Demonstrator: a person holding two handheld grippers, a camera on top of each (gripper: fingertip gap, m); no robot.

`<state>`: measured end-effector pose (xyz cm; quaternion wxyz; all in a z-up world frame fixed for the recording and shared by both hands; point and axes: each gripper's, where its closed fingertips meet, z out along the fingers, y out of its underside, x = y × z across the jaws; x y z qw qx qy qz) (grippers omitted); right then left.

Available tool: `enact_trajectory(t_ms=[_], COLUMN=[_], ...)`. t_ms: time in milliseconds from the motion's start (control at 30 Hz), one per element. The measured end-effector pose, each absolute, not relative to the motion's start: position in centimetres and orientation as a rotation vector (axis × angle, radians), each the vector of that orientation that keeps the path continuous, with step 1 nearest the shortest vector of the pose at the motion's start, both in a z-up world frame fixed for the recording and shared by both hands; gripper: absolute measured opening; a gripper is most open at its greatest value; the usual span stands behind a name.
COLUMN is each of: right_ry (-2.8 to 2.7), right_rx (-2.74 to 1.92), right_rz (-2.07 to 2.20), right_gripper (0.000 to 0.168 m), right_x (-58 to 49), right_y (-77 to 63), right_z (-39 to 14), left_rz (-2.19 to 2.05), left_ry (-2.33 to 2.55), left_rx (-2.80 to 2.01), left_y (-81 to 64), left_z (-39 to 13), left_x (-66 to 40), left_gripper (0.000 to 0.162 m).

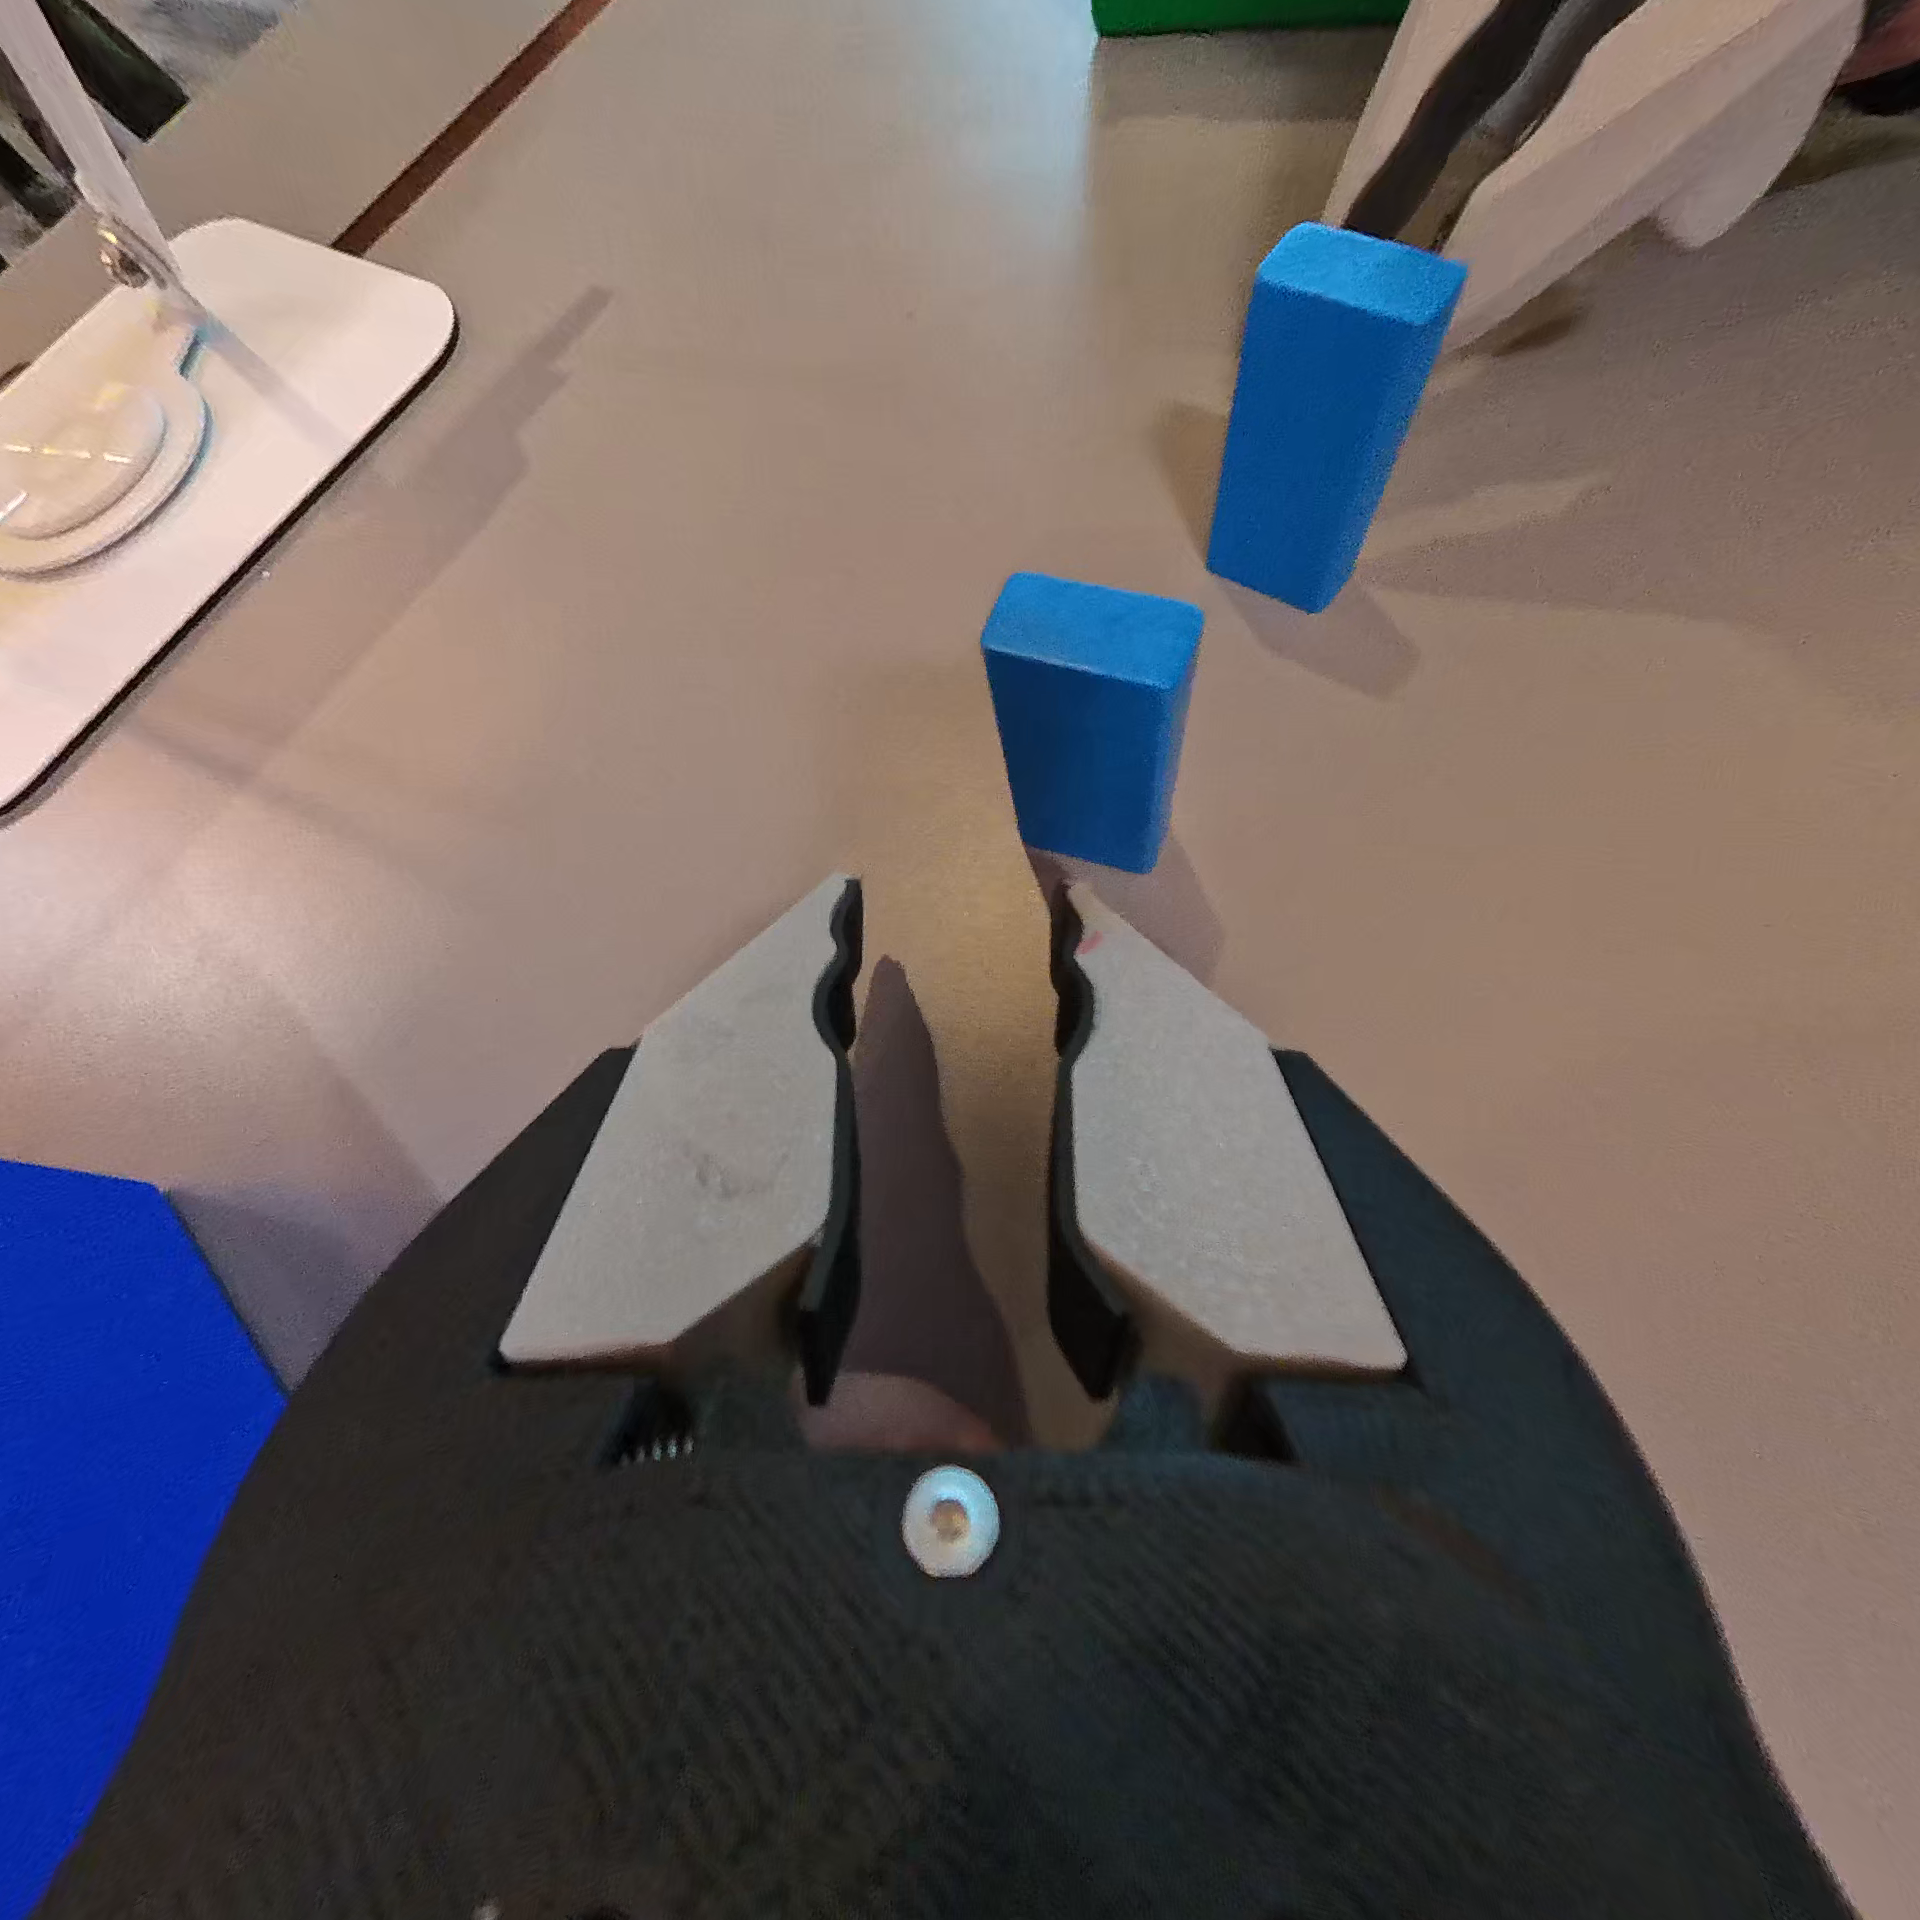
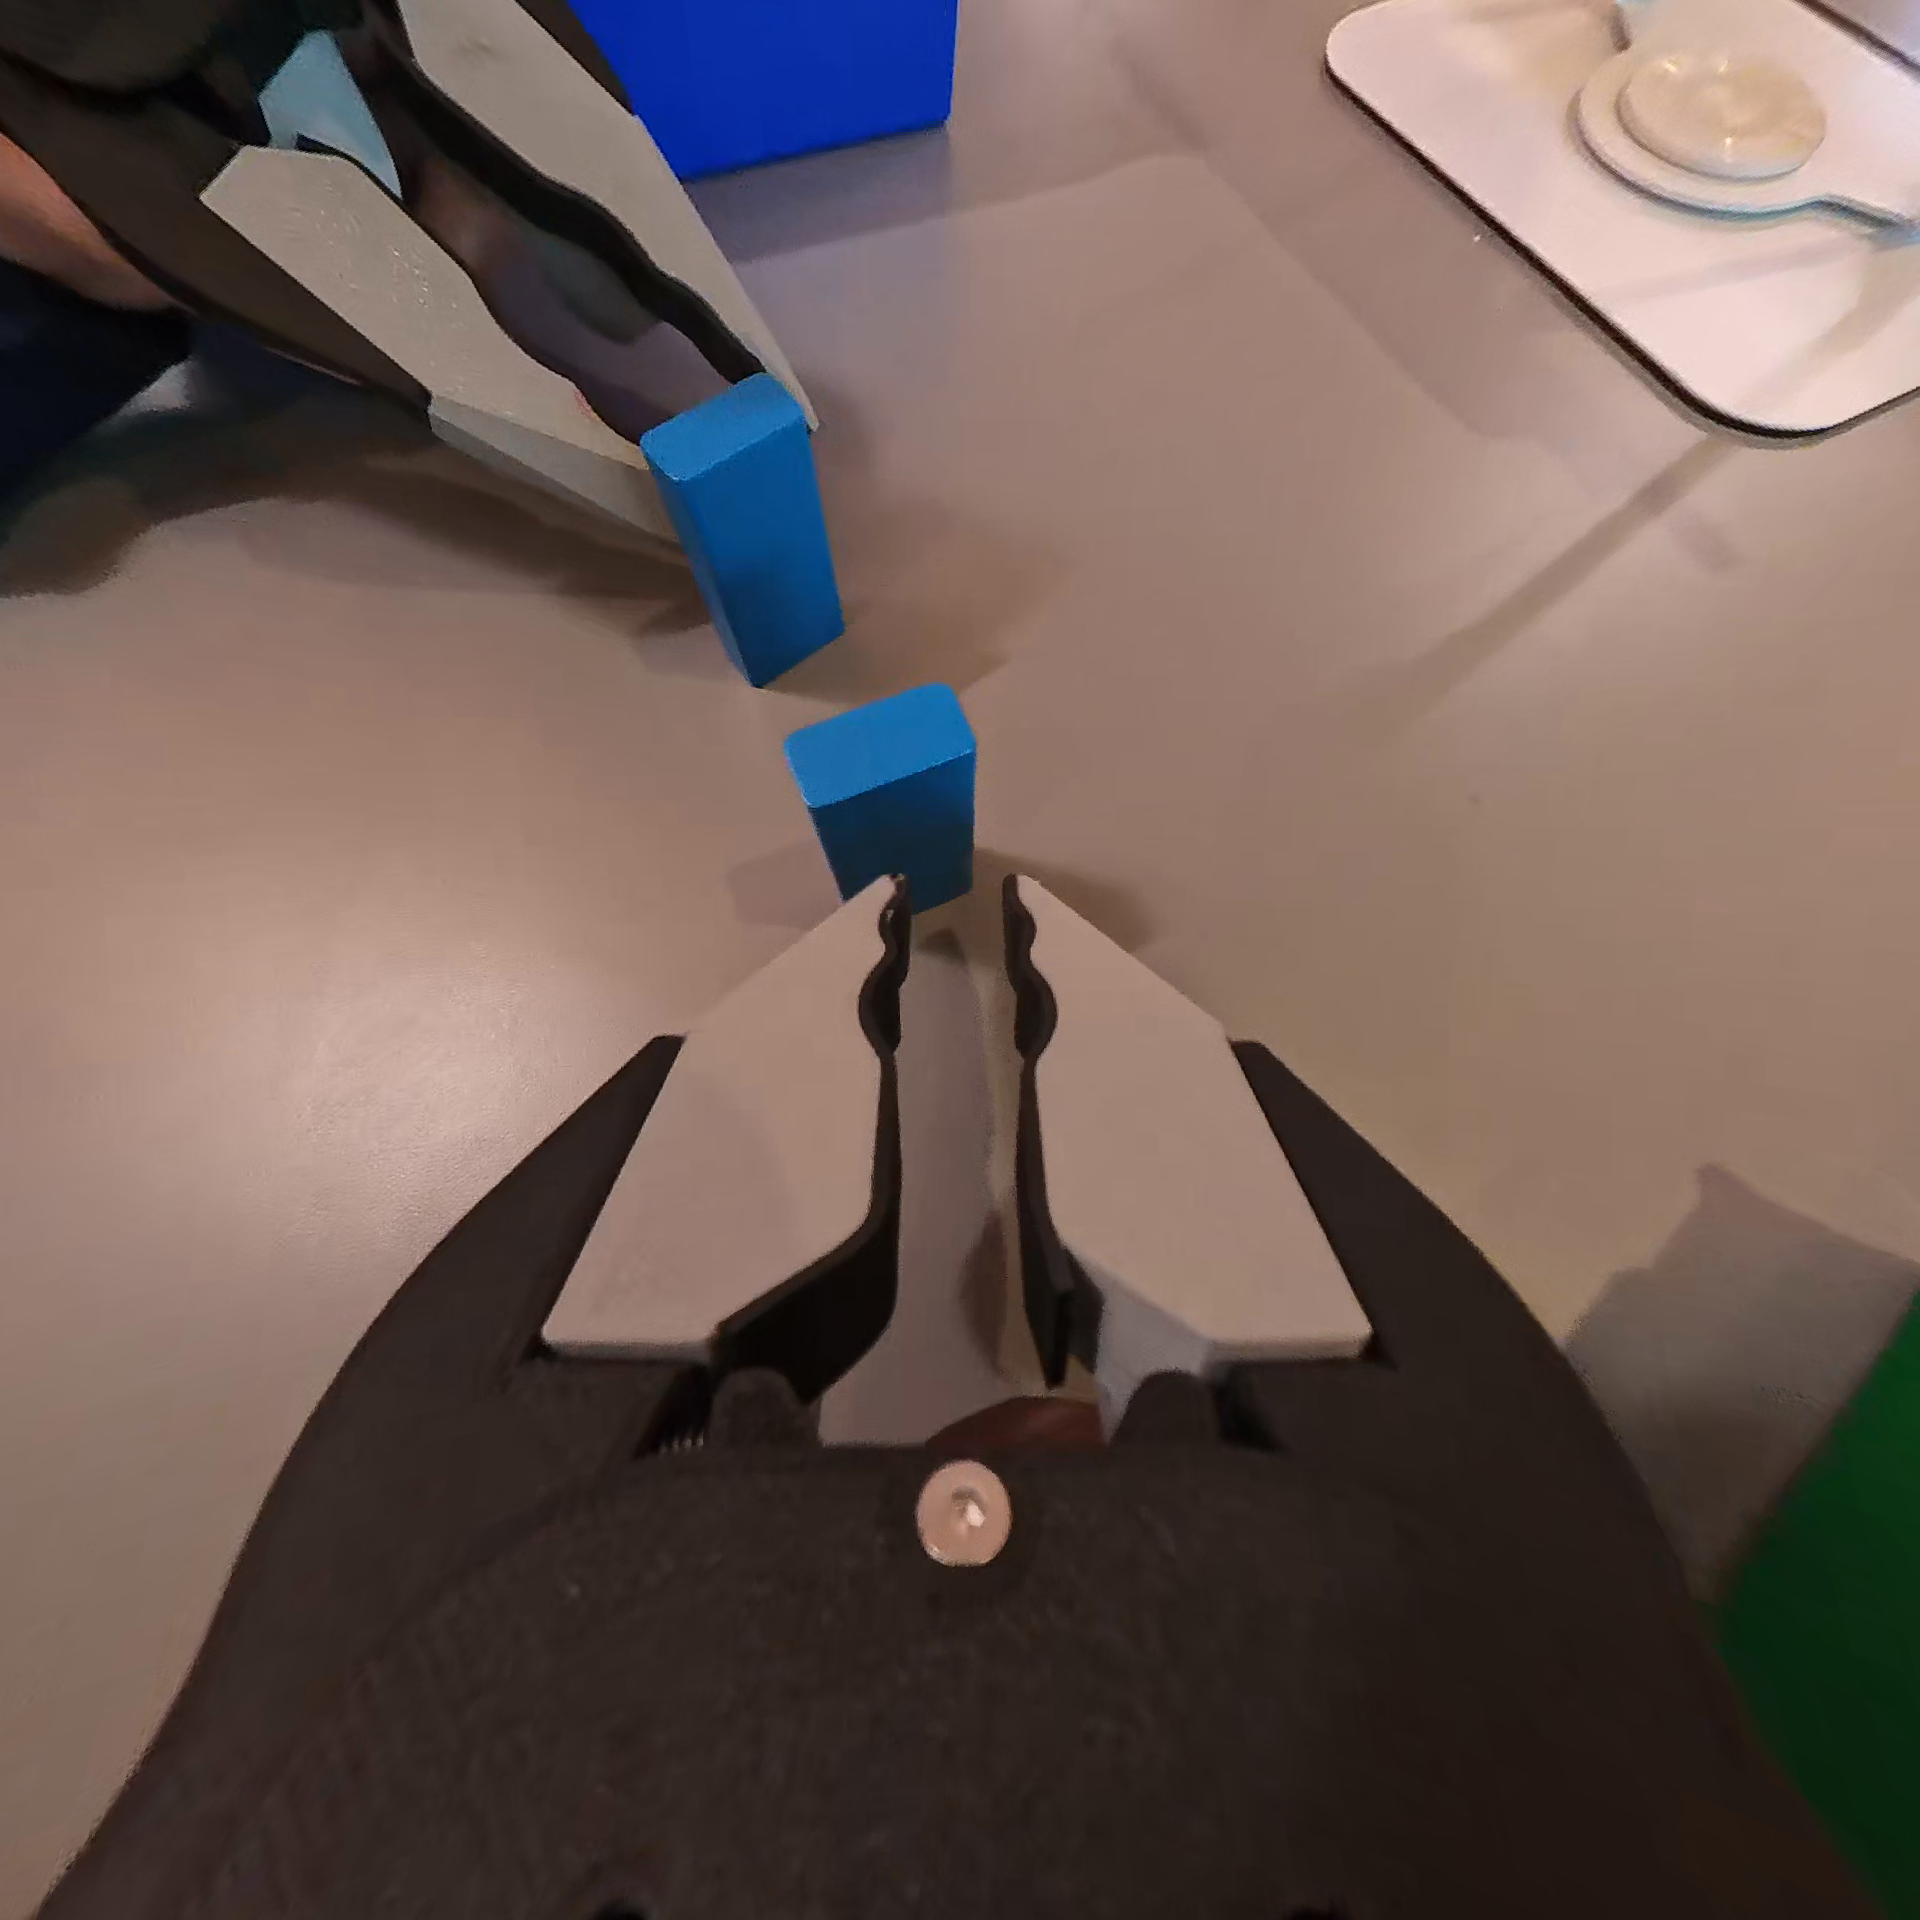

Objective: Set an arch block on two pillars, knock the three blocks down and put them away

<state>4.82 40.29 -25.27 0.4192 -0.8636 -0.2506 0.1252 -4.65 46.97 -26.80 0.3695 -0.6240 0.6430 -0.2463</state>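
Two blue pillar blocks stand upright on the table, a small gap apart. In the left wrist view the near pillar (image 1: 1091,727) stands just beyond my left gripper (image 1: 958,888), which is open and empty. The far pillar (image 1: 1330,416) stands in front of the right gripper's fingers (image 1: 1579,177). In the right wrist view my right gripper (image 2: 956,883) is open and empty, its tips just short of the near pillar (image 2: 894,800). The other pillar (image 2: 748,530) stands at the tips of the left gripper's fingers (image 2: 364,260). No arch block shows in either view.
A blue box (image 2: 779,73) stands behind the left gripper and also shows in the left wrist view (image 1: 83,1455). A green box (image 2: 1849,1558) is by the right gripper. A white stand base (image 1: 260,364) with a clear disc lies off to one side. My right fingertips sit around 12 cm from my left ones. The left tips stand about 30 cm off the white stand base (image 1: 260,364). It turns up in the right wrist view (image 2: 1801,264) as well.
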Motion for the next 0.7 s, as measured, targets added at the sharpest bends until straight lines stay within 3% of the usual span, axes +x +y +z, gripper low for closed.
enact_trajectory(t_ms=[467, 700], right_ry=[-0.582, -0.765], right_rx=[-2.18, -2.128], right_rz=[0.236, 0.366], right_gripper=[0.011, 0.0], right_x=[5.9, 4.3], right_y=[41.9, 38.3], right_z=[-26.1, -25.2], left_rz=[-0.612, -0.696], left_ry=[1.666, 1.685], left_rx=[-1.609, -1.658], left_y=[46.8, 44.7], left_z=[-27.1, -27.3], left_x=[-4.8, -6.2], left_gripper=[0.035, 0.029])
